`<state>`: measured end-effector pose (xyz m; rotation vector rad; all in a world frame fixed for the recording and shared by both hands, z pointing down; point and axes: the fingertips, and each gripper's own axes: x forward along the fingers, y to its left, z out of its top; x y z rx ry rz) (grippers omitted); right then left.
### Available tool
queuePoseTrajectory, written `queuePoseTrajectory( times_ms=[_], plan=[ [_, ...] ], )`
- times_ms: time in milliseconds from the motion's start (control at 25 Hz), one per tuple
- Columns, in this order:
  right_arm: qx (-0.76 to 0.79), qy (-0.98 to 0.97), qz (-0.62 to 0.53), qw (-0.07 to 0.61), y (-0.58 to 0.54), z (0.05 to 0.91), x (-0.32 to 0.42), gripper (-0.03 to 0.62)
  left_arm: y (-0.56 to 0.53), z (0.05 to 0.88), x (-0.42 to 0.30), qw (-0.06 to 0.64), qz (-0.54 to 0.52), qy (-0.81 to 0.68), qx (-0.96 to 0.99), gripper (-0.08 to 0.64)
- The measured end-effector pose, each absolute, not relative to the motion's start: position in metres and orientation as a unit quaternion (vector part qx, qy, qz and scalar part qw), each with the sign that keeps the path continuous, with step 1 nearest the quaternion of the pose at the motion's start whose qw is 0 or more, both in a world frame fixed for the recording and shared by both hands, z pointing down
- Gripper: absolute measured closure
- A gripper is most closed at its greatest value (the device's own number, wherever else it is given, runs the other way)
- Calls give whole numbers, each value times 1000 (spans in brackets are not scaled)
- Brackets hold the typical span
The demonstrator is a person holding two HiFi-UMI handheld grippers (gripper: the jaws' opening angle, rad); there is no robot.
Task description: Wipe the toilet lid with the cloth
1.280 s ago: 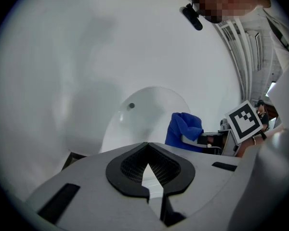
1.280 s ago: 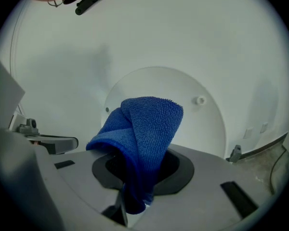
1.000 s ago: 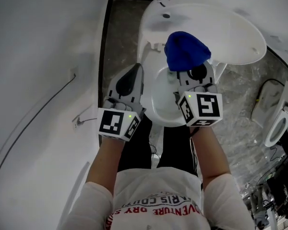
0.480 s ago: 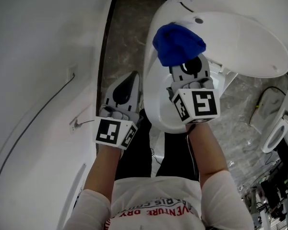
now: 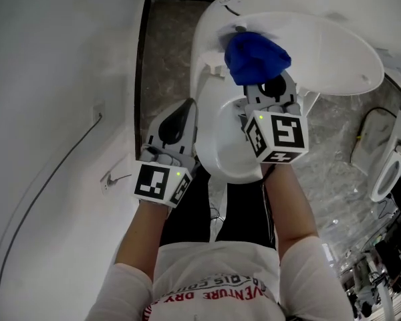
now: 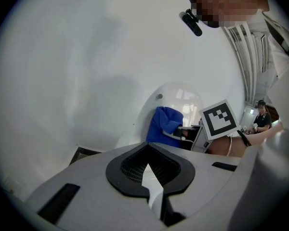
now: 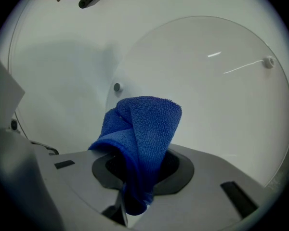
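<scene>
Cloth location: bunched blue towelling, clamped in the right gripper. The right gripper view shows the jaws closed on the lower folds of the cloth, with the bulk standing out past the tips.

Lid: raised, inner face toward the person, far of the bowl. In the head view the cloth lies over the left part of the lid, just beside a small round bumper. From the right gripper view the lid fills the background directly behind the cloth. Contact looks likely, though the pictures do not settle whether the cloth is pressing or held just off the surface.

Left gripper: held at the near left of the bowl, over the dark floor and next to the white wall. Its own view shows the jaws brought together with nothing between them. It takes no part in the wipe and is apart from the lid.

Progress, as a judgement: the wipe is under way, with the cloth presented to the lid face. The lid reads uniformly white and glossy, with no streaks, wet marks or dirt to separate wiped from unwiped areas. The extent finished therefore cannot be established. The broad right and far portions of the lid lie well apart from the cloth and would need passes if not yet covered.
</scene>
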<state>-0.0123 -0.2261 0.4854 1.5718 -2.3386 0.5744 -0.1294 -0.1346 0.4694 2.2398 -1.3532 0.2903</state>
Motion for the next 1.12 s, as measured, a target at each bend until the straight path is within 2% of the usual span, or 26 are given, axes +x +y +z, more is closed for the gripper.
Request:
queuePoseTrajectory(
  times_ms=[1120],
  plan=[
    [641, -723, 203, 158, -196, 484, 196, 505, -130, 474, 28, 259, 131, -407, 866, 554]
  ],
)
